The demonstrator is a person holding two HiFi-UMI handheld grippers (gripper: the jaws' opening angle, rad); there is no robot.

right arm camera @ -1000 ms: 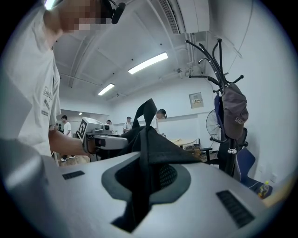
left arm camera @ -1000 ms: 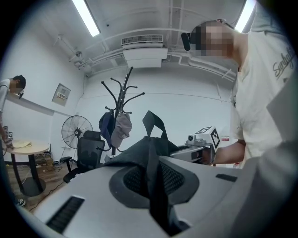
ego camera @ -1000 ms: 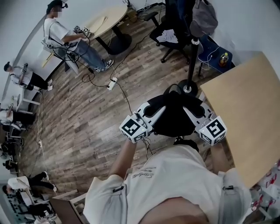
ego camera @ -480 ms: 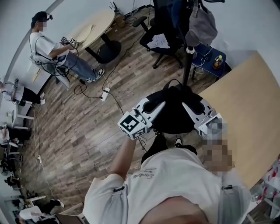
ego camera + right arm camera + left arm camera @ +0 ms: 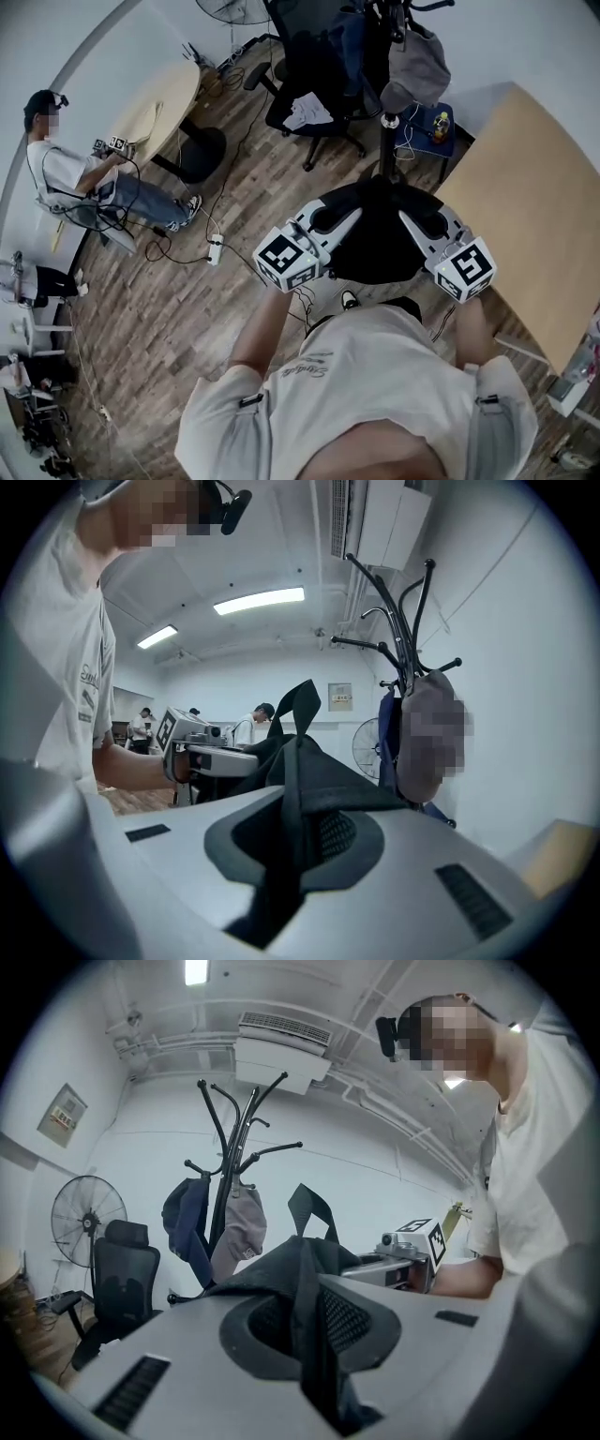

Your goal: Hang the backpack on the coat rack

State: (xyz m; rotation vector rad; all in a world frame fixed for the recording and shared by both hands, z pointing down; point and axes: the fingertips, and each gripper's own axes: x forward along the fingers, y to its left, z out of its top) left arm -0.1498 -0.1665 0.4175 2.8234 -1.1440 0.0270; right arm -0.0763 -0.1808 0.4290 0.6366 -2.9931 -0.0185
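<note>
The whole room has slid across my head view in the last second. The seated person has drifted off to the left edge, and the wooden surface point(image 5: 525, 206) now sits further to the right. The coat rack point(image 5: 387, 141) has swung round to stand dead ahead of the load. I read that as the carry closing in on the rack and squaring up to it.

The backpack point(image 5: 375, 246) is off the floor, slung between my two tools in front of the chest. Its far edge now meets the rack's pole in the head view, though I can't tell whether they touch. Its hold hasn't changed.

The left hand-held gripper point(image 5: 328, 225) is clamped on dark fabric on its side, which fills the gap between the jaws in its own view. The right hand-held gripper point(image 5: 422, 227) is pinched the same way on the opposite side.

The rack's lower pegs already carry a grey bag point(image 5: 417, 66) and dark garments (so space is tight there). The upper hooks point(image 5: 246, 1115) look bare.

The backpack's top loop point(image 5: 309, 1206) stands upright and free between the grippers, well below those hooks. By my reckoning the approach is nearly done. What's left is a lift to get that loop over a bare hook.
</note>
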